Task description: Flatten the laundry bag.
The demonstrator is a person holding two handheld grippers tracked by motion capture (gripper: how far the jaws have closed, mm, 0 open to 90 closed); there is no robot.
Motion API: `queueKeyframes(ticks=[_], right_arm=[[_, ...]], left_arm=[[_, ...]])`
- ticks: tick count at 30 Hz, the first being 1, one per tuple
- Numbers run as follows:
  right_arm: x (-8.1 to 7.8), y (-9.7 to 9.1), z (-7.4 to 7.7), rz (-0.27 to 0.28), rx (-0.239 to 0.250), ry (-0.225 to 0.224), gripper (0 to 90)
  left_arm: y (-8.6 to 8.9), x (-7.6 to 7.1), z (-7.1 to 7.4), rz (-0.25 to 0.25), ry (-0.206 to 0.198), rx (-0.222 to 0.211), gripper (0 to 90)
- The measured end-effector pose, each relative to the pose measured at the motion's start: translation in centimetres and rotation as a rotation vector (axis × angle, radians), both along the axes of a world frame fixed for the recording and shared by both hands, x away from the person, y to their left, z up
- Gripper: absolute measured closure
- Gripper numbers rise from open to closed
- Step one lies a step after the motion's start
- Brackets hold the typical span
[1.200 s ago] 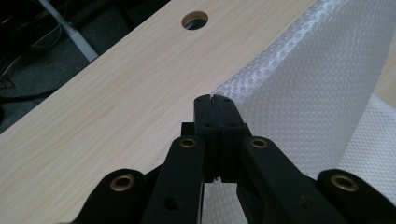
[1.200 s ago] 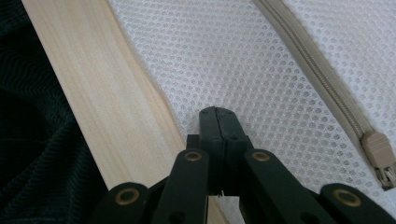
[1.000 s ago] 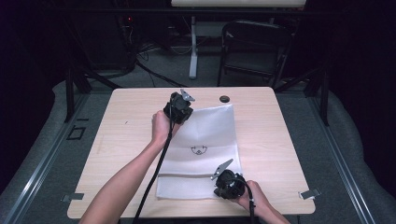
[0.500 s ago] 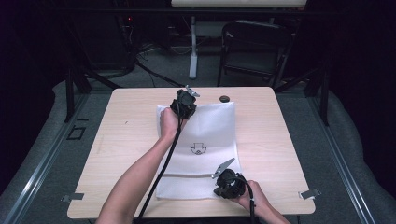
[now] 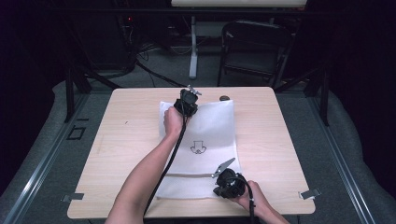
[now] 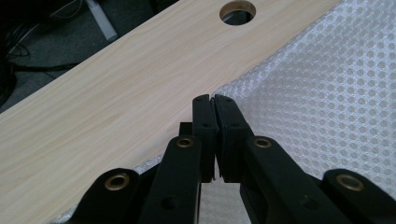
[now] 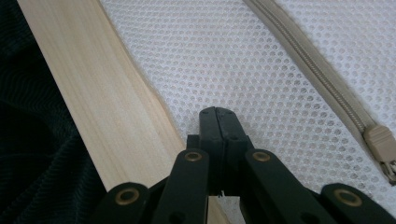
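Observation:
A white mesh bag (image 5: 212, 123) lies flat on the wooden table (image 5: 289, 140), with a small black print (image 5: 198, 148) and a beige zipper (image 5: 187, 175) across its near end. My left gripper (image 5: 187, 101) is at the bag's far edge. In the left gripper view its jaws (image 6: 215, 100) are shut on the mesh (image 6: 327, 93) edge, with a hairline gap that has just widened slightly. My right gripper (image 5: 229, 184) sits at the near right corner. Its jaws (image 7: 217, 112) are shut, tips down on the mesh (image 7: 233, 56) beside the zipper pull (image 7: 383, 144); I cannot tell whether mesh is pinched.
A round cable hole (image 5: 224, 98) in the table lies just past the bag's far edge. Bare wood borders the bag on both sides. A dark chair (image 5: 254, 46) and a stand's cables occupy the floor behind the table.
My left gripper has moved away from me and slightly right, sinking toward the table, and the bag's far edge now lies spread wider. The right gripper has stayed put.

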State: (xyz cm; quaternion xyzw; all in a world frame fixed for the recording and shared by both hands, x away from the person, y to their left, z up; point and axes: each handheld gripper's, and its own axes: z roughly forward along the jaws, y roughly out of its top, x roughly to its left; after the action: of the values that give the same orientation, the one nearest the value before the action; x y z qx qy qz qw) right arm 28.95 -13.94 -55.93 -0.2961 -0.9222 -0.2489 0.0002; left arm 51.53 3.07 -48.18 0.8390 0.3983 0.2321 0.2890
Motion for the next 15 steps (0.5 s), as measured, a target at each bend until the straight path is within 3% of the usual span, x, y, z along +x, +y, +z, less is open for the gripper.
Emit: queueKeyframes(ticks=[2,8,10,15], right_arm=[[0.0,0.0,0.0,0.001,0.006,-0.002,90.0],[0.0,-0.2,-0.1,-0.005,0.013,0.001,89.0],[0.0,-0.2,0.0,-0.008,0.020,-0.008,88.1],[-0.1,-0.3,0.7,-0.009,0.036,-0.032,81.0]], left_arm=[[0.1,0.3,-0.2,-0.003,0.004,-0.001,83.7],[0.5,0.9,-0.4,-0.041,0.045,-0.055,62.0],[0.7,0.9,-0.3,-0.055,0.060,-0.091,57.1],[1.4,-0.1,0.1,-0.081,0.085,-0.124,36.6]])
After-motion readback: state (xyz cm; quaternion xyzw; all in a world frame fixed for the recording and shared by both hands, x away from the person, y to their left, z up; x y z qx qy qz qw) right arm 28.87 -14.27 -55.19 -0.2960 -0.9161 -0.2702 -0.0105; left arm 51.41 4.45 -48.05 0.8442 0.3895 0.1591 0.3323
